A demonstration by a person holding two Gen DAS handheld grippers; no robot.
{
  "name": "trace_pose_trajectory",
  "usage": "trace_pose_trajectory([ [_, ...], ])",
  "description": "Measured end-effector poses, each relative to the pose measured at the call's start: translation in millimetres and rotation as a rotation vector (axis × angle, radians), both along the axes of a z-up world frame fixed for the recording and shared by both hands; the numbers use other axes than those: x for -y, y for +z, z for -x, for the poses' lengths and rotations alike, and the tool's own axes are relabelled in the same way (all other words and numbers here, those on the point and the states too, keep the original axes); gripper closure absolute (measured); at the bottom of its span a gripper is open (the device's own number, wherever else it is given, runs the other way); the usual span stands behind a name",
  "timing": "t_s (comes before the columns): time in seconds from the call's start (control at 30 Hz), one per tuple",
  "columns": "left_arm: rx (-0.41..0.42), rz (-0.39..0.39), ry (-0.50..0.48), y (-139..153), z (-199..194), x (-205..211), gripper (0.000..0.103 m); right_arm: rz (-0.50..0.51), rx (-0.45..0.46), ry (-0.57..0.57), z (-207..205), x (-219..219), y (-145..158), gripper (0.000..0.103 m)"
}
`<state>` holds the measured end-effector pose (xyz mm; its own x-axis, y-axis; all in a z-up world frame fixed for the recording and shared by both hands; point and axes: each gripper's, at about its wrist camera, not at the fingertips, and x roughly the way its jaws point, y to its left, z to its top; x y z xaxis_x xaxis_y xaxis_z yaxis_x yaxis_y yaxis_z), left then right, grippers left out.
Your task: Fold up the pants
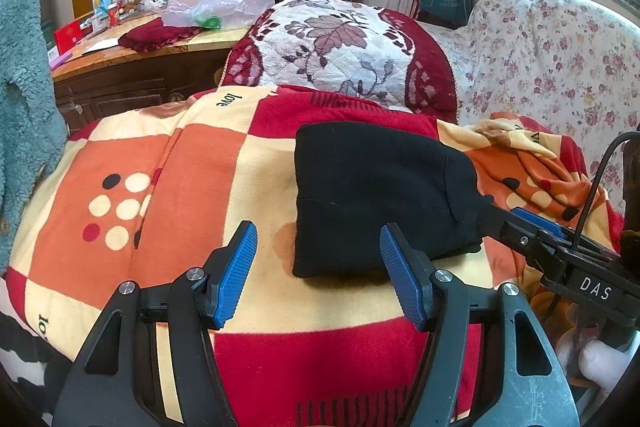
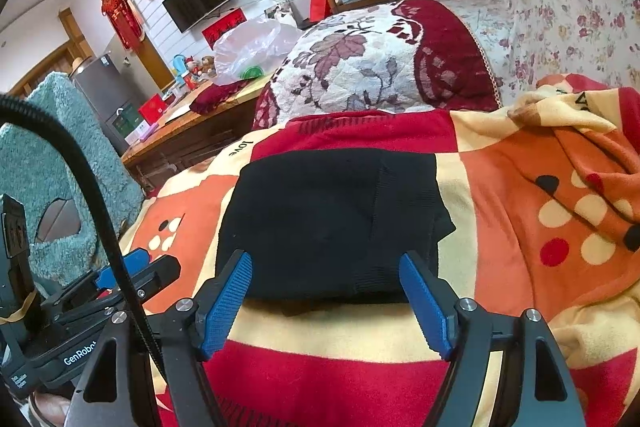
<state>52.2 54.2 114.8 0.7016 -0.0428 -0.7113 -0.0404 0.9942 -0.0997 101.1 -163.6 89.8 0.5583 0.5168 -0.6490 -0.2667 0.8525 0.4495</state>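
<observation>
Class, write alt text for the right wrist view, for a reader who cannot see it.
Folded black pants lie in a compact bundle on a red, orange and cream checked blanket. The right gripper hangs open at their near edge, gripping nothing. The left gripper shows at lower left.

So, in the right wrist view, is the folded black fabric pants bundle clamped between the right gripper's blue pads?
No, the right gripper stands open, its pads clear of the folded black pants.
</observation>
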Motion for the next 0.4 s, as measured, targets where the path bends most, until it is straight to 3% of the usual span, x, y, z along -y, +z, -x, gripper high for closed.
trace_pose_trajectory([
  [0.4,0.048,-0.018,-0.011,3.5,7.2,5.0,0.038,0.010,-0.007,0.005,7.1,-2.5,-2.3,0.027],
])
